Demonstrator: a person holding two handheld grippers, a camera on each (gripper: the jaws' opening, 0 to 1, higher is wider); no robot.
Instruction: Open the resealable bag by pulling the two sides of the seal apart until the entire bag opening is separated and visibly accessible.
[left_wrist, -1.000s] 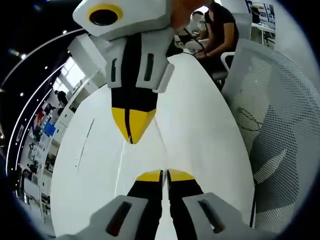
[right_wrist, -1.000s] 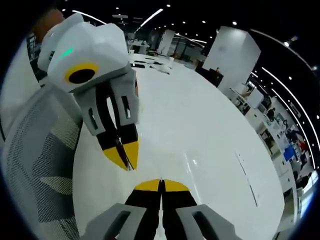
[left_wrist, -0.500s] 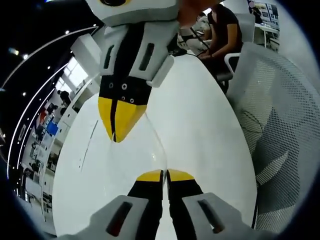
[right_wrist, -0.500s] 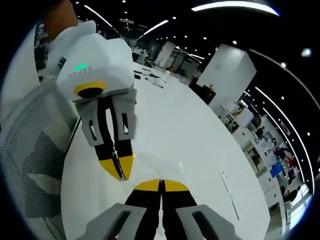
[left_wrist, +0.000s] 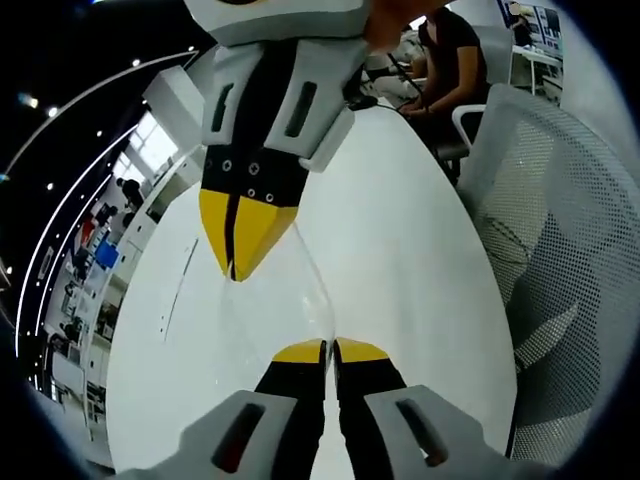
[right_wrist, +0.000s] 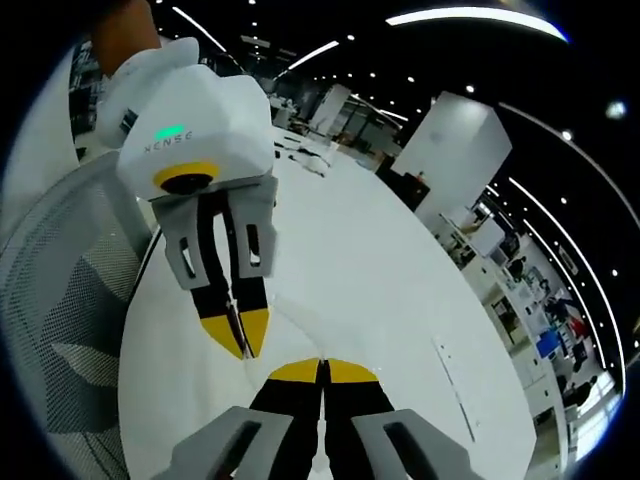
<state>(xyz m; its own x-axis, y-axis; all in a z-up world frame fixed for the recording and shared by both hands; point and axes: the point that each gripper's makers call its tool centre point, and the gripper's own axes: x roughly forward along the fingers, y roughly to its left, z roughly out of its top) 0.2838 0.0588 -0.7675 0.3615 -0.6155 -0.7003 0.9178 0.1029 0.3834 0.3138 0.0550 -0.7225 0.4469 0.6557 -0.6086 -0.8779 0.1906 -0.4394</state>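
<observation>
I hold the clear bag (left_wrist: 285, 300) up over the white counter (left_wrist: 400, 260) with my left gripper (left_wrist: 329, 347) and right gripper (right_wrist: 322, 365) facing, both jaws pinched tight on its edges.

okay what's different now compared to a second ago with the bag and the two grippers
The right gripper has drawn away from the left gripper, stretching the clear resealable bag between them. Both stay shut on the bag above the white table.
</observation>
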